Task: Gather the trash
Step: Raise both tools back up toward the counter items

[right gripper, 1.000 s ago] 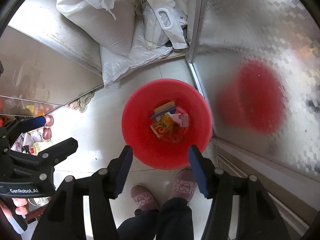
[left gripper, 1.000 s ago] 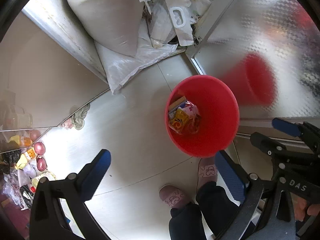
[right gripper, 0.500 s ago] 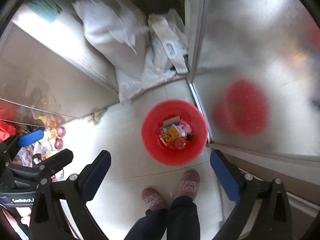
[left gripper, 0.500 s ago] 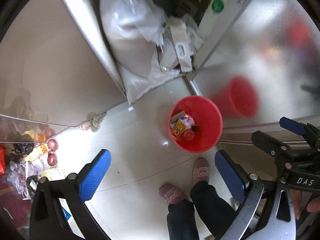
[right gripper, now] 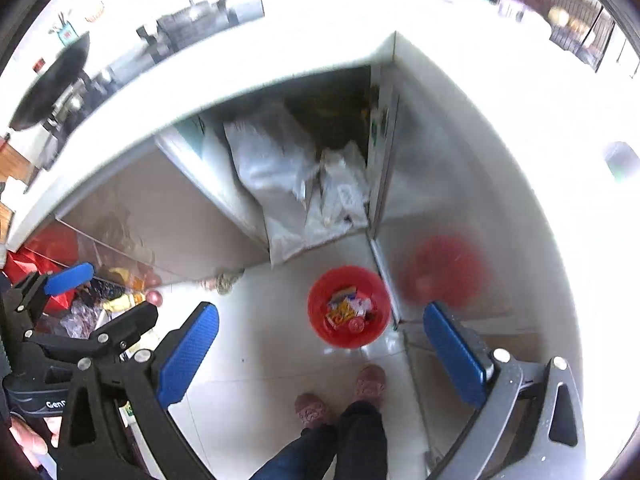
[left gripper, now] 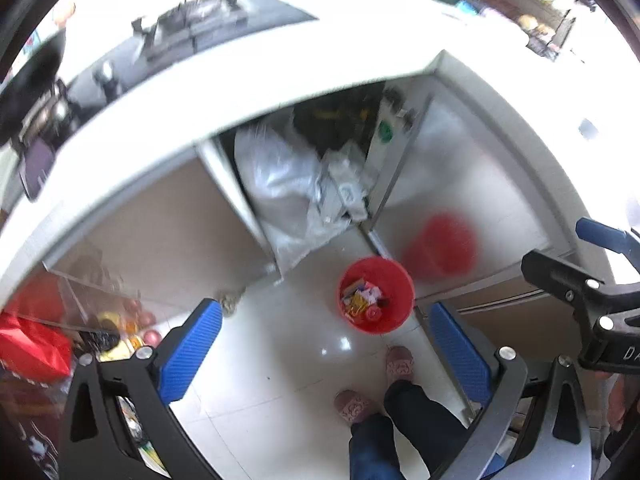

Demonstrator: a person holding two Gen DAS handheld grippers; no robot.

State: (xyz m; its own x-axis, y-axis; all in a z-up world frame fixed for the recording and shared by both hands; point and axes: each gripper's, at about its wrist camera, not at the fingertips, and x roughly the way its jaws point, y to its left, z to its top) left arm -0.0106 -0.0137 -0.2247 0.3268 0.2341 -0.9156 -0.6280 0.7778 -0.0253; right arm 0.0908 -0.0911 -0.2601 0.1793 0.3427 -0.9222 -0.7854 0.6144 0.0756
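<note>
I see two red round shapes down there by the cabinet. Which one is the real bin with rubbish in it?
The sharp-edged red bin standing on the floor tiles, with wrappers visible inside. The blurry red patch beside it is only its reflection in the shiny cabinet door.

Black-framed left hand-held gripper (left gripper: pixel 324 352), blue ribbed pads (left gripper: pixel 190 350), silver screws, dark trousers (left gripper: pixel 400 432), pink slippers (left gripper: pixel 399 362)

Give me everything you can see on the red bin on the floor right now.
The red bin is a round, open-topped bucket, plastic by its look, standing upright on the pale tiled floor. It sits beside the corner of the metal cabinet, whose shiny door shows its blurred red reflection. Inside lie mixed wrappers, yellow, white and red; it is far from full. The person's slippers stand just in front. Nothing grips it.
</note>
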